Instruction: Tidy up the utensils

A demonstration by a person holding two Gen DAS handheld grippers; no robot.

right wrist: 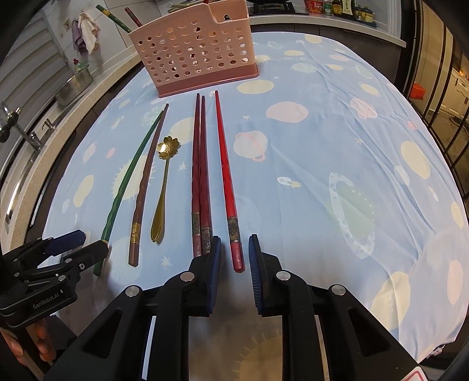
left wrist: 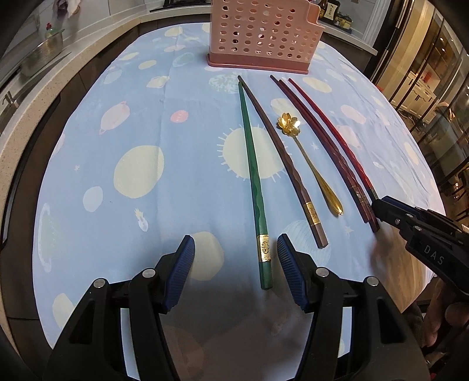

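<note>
Your left gripper [left wrist: 236, 258] gapes wide around the green chopstick [left wrist: 252, 181]; your right gripper [right wrist: 234, 258] stands open, straddling the red chopstick [right wrist: 227, 181], gripping nothing.

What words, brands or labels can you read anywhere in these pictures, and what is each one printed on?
"DAS" – on the right gripper, seen from the left wrist.
"GenRobot.AI" – on the left gripper, seen from the right wrist.
Gold band on the green chopstick: a character, not legible.
Bottles and jars on the far counter: labels too small to read.
</note>
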